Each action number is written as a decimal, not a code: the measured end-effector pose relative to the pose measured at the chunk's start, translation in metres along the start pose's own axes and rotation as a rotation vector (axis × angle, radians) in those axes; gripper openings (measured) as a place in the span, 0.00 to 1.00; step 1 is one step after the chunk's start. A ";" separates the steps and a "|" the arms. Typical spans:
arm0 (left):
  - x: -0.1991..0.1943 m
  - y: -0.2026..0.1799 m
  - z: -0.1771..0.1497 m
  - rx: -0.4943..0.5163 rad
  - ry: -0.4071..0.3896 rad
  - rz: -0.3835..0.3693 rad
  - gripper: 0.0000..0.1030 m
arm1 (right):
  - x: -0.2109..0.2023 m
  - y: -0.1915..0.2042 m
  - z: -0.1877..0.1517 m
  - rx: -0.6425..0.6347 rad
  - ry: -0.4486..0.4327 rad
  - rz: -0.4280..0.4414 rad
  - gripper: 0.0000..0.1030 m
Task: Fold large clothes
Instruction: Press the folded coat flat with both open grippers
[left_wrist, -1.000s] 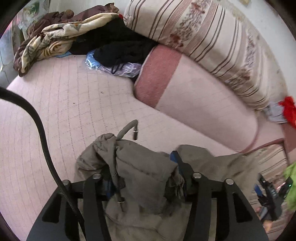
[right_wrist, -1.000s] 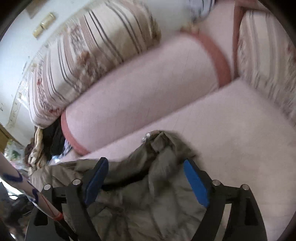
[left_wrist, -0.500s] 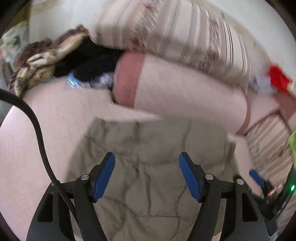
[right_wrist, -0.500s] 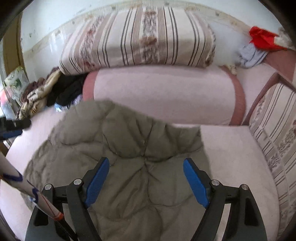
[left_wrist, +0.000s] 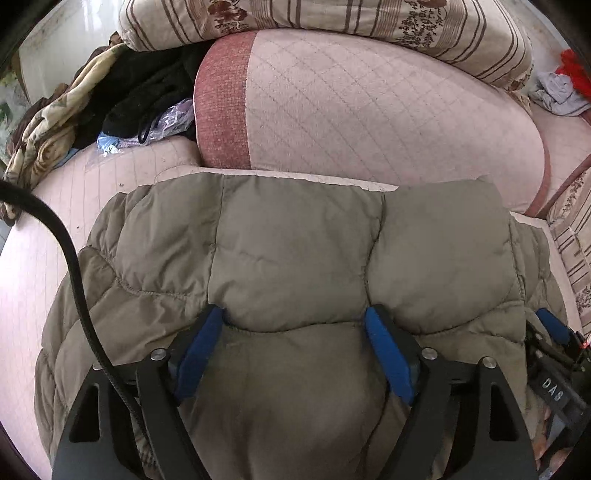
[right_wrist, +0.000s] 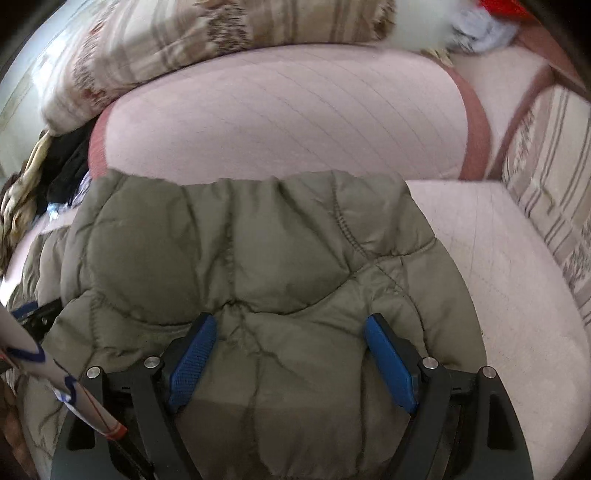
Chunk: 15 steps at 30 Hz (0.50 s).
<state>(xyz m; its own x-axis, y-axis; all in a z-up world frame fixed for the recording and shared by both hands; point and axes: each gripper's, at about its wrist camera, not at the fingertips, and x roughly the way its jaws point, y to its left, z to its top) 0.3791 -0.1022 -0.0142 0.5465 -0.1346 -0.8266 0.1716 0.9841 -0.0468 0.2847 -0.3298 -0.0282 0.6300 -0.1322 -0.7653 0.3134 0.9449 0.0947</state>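
An olive quilted puffer jacket (left_wrist: 295, 251) lies spread flat on the pink sofa seat (left_wrist: 33, 266), its far edge close to the pink bolster. My left gripper (left_wrist: 295, 317) is open, its blue pads (left_wrist: 199, 350) wide apart and low over the jacket's near part. The jacket also fills the right wrist view (right_wrist: 236, 258). My right gripper (right_wrist: 291, 325) is open over the jacket's right half, pads (right_wrist: 388, 365) apart with nothing between them. The right gripper shows at the right edge of the left wrist view (left_wrist: 554, 332).
A pink quilted bolster (left_wrist: 369, 103) lies behind the jacket with a striped floral cushion (left_wrist: 332, 18) on top. A pile of dark clothes and a patterned blanket (left_wrist: 92, 96) sits at the back left. A striped armrest (right_wrist: 546, 177) bounds the right. A black cable (left_wrist: 74, 266) crosses the left.
A second ago my left gripper was shut on bunched jacket fabric. Both grippers are open now, and the jacket has gone from crumpled to spread flat. Both grippers have come lower over it.
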 end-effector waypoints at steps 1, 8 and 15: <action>0.003 -0.001 0.000 0.004 -0.012 0.010 0.81 | 0.004 -0.002 -0.001 0.010 0.002 0.003 0.83; 0.010 -0.003 -0.004 0.012 -0.052 0.031 0.84 | 0.012 -0.002 -0.005 0.018 0.000 0.005 0.86; -0.040 0.014 -0.004 -0.006 -0.058 0.009 0.80 | -0.001 0.011 0.008 -0.041 0.040 -0.073 0.88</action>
<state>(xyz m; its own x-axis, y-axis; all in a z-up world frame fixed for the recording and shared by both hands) 0.3562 -0.0824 0.0155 0.5949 -0.1320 -0.7929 0.1614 0.9859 -0.0431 0.2934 -0.3216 -0.0217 0.5771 -0.1896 -0.7943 0.3275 0.9448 0.0124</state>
